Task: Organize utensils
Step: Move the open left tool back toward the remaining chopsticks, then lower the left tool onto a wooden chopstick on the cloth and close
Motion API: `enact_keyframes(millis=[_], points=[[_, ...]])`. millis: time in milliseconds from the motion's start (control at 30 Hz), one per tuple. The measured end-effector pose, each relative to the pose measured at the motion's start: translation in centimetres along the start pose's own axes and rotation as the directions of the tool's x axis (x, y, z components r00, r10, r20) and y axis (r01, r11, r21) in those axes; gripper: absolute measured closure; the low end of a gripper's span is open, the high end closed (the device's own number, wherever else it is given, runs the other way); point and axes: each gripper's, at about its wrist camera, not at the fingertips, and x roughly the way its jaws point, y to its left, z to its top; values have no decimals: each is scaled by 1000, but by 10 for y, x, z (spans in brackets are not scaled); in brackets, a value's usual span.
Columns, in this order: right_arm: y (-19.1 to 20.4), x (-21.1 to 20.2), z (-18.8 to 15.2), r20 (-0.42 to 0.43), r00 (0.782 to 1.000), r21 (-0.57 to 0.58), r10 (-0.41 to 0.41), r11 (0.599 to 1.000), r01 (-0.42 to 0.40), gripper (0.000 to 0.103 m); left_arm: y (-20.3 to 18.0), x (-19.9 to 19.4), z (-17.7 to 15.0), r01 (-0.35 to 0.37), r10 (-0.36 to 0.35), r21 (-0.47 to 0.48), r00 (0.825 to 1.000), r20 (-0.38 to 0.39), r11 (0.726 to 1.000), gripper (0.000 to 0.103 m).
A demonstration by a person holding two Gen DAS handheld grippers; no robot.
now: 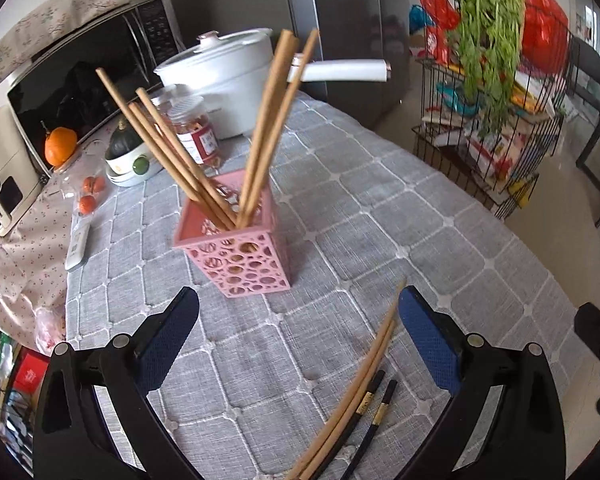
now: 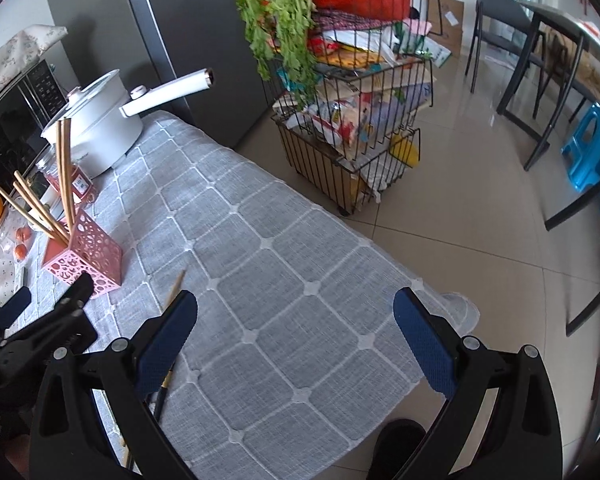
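I see the table with its grey quilted cloth (image 1: 380, 216), a white pot (image 1: 224, 80) at the far end. Pink perforated holder (image 1: 240, 252) stands upright mid-table, five wooden chopsticks (image 1: 268, 128) leaning inside it. My left gripper (image 1: 298, 340) hangs over the cloth just short of the holder, jaws wide apart, empty. My right gripper (image 2: 296, 344) too, spread and empty, near the table edge. Loose wooden pair (image 1: 364, 384) and black pair (image 1: 374, 412) lie flat by the left gripper's right finger.
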Motion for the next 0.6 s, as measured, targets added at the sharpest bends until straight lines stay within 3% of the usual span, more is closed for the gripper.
enact_keyframes(millis=[100,167,233,300,367,500,600], points=[[-11,6,0,-34,999,29,5,1000,-4,7,-7,11,-2,15,-15,15,999,-31,1000,7],[-17,9,1,-53,998,49,15,999,-12,7,-10,20,-2,71,-70,18,995,-77,997,14],[-23,13,1,-73,997,72,23,997,-18,7,-11,33,-1,147,-145,-1,978,-151,989,34],[-26,16,1,-88,996,88,28,996,-20,7,-8,49,-2,217,-224,-57,946,-235,975,41],[-28,20,0,-109,993,96,39,995,-29,7,-6,61,-4,239,-255,-88,926,-280,967,47],[-28,25,-2,-137,989,99,50,994,-36,7,-2,76,-8,273,-299,-124,895,-331,954,65],[-27,27,-4,-151,987,104,59,994,-44,7,-5,81,-12,281,-307,-125,887,-345,952,72]])
